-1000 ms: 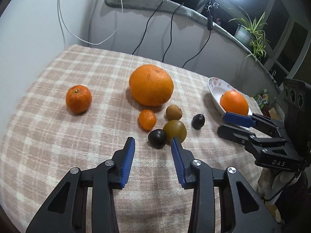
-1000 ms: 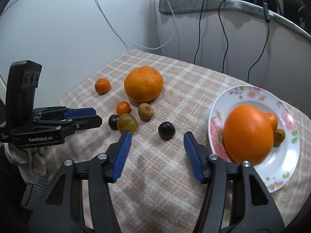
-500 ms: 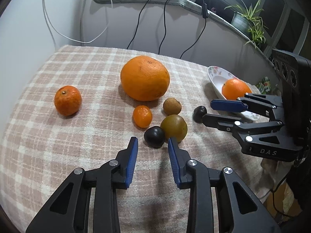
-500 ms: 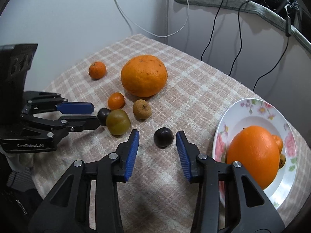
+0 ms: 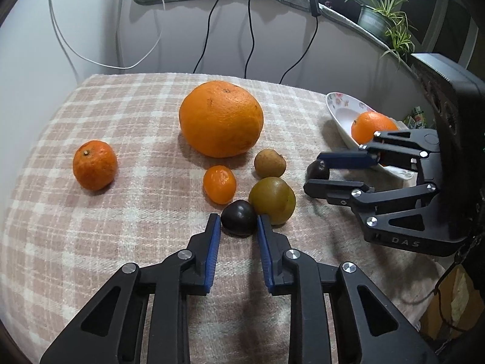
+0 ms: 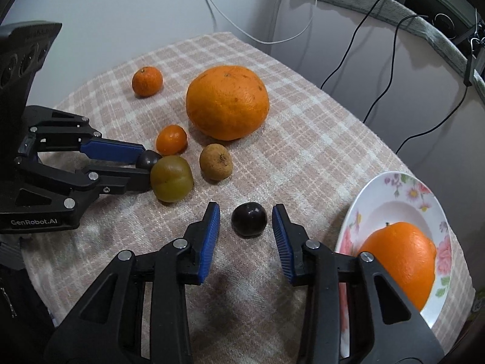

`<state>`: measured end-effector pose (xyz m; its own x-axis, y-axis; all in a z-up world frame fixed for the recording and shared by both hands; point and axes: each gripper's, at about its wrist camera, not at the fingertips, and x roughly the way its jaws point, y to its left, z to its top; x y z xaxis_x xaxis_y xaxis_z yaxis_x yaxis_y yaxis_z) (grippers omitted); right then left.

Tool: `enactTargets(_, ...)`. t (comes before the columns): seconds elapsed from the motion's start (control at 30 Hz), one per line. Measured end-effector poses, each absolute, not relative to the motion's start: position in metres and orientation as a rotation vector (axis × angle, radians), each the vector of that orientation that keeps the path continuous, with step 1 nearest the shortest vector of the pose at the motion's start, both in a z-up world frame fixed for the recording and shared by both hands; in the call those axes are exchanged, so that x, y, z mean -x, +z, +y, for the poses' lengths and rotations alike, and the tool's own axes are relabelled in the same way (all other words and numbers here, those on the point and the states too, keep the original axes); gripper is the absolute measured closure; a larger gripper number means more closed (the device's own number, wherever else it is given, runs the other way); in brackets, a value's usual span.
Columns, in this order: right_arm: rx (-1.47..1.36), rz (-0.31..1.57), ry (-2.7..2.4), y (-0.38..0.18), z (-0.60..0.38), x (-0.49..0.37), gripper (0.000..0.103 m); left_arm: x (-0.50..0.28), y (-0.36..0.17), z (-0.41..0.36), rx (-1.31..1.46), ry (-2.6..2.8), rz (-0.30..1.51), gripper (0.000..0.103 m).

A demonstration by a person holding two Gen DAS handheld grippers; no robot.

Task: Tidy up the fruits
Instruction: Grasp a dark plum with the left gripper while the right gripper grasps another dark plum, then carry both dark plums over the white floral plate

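My left gripper (image 5: 238,223) is open, its fingertips on either side of a dark plum (image 5: 238,217) that rests on the checked cloth beside a green-brown fruit (image 5: 272,200). My right gripper (image 6: 246,214) is open around a second dark plum (image 6: 249,219), not touching it. A big orange (image 5: 221,118), a small mandarin (image 5: 219,184), a tan fruit (image 5: 269,163) and a tangerine (image 5: 94,164) lie nearby. A floral plate (image 6: 421,203) on the right holds an orange (image 6: 403,257).
The checked cloth (image 5: 121,218) covers a small table that ends close in front and on the left. Cables (image 5: 251,30) hang down the wall behind. A potted plant (image 5: 385,21) stands on the ledge at the back right.
Both grippers have moved forward and down. The left now straddles the near dark plum and the right straddles the other one. The right jaws have narrowed.
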<state>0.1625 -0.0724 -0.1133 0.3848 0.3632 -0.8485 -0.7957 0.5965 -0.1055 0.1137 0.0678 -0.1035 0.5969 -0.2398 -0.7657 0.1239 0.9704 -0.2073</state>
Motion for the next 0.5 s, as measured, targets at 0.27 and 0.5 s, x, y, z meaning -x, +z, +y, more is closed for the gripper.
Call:
enactTargets(0.27,0.545,0.897,0.782,-0.114,-0.075,-0.165,0.078,-0.113,-0.103,0.065,0.125,-0.203,0.891,0.082)
enactTargets(0.5,0.472,0.889,0.788,-0.107,-0.082,-0.162,0.079,-0.107,-0.101,0.075,0.178,-0.192,0.877,0.082)
